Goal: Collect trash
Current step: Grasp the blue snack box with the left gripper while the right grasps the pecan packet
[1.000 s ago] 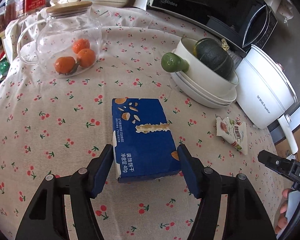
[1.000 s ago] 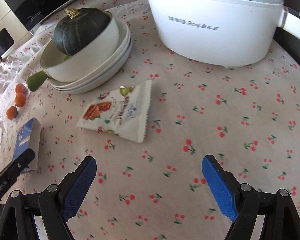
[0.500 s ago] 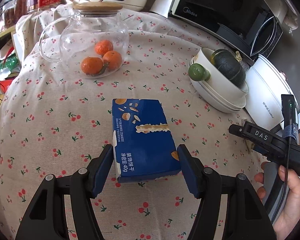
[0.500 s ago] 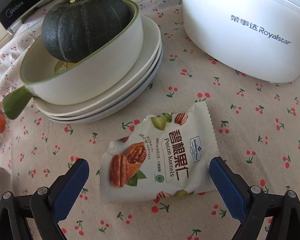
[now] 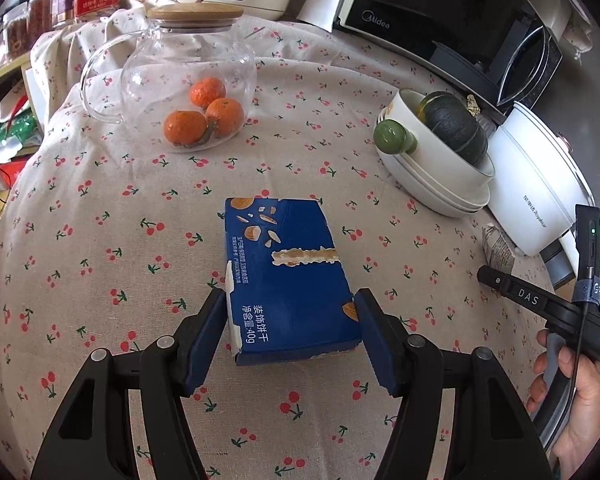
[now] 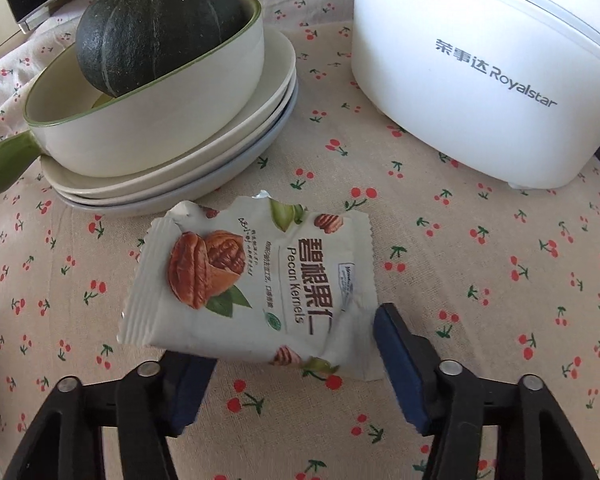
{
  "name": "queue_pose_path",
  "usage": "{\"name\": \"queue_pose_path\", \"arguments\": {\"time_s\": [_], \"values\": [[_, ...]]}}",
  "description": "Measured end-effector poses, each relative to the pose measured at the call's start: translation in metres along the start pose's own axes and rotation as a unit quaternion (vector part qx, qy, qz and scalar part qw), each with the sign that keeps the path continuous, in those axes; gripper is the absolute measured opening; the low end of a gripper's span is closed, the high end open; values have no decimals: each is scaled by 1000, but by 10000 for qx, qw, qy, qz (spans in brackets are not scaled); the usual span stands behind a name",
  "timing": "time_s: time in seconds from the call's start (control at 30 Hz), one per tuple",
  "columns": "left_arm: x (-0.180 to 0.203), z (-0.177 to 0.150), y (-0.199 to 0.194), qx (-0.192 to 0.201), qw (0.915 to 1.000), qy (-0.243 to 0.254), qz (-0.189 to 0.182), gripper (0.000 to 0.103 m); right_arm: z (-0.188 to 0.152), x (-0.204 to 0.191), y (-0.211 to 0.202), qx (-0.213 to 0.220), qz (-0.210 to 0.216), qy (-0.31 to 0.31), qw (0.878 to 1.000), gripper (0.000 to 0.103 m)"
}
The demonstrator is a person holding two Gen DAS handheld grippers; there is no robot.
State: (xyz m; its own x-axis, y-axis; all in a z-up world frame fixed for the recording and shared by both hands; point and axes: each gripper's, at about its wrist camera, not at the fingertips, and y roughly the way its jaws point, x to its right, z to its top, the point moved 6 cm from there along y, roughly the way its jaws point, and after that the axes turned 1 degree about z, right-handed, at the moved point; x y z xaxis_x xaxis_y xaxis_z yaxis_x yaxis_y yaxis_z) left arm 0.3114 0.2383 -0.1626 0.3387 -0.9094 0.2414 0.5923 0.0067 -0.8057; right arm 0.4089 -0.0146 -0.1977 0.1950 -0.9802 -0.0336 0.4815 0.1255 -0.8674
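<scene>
A blue biscuit box (image 5: 288, 276) is held between the pads of my left gripper (image 5: 292, 336), which is shut on its near end, above the cherry-print tablecloth. An opened white pecan-kernel wrapper (image 6: 256, 284) lies on the cloth in the right wrist view. My right gripper (image 6: 296, 364) is closing around its near edge; the right pad touches the crumpled corner and the left pad sits under the wrapper's edge. The wrapper also shows in the left wrist view (image 5: 498, 246), partly hidden behind the right gripper's body.
A stack of plates with a handled bowl (image 6: 148, 120) holding a dark green squash (image 6: 152, 28) stands just behind the wrapper. A white Royalstar cooker (image 6: 484, 64) is at the right. A glass jug with oranges (image 5: 192, 88) stands far left; a microwave (image 5: 440, 28) behind.
My right gripper has moved in on the pecan wrapper and narrowed its jaws around it; the wrapper's corner is now crumpled. My left gripper keeps hold of the blue box and has lifted and drawn back.
</scene>
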Motion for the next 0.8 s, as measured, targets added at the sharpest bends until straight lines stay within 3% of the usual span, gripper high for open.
{"name": "queue_pose_path", "arguments": {"time_s": [0.07, 0.23, 0.5, 0.53, 0.67, 0.8], "values": [[2, -1, -4, 4, 10000, 9, -32, 67, -6, 6, -8, -24, 176, -3, 9998, 41], [12, -8, -18, -4, 9998, 186, -37, 67, -25, 14, -28, -54, 277, -6, 9996, 28], [24, -26, -52, 8, 9984, 568, -1, 67, -54, 43, -63, -253, 698, 196, 9970, 26], [24, -28, -55, 9, 9983, 586, -4, 67, -56, 47, -68, -284, 748, 279, 9964, 30], [19, -30, -61, 25, 9983, 581, 50, 67, -43, 51, -81, -185, 797, 615, 9947, 75], [7, -26, -56, 50, 9989, 457, 127, 67, -26, 33, -75, -109, 874, 761, 9932, 87]]}}
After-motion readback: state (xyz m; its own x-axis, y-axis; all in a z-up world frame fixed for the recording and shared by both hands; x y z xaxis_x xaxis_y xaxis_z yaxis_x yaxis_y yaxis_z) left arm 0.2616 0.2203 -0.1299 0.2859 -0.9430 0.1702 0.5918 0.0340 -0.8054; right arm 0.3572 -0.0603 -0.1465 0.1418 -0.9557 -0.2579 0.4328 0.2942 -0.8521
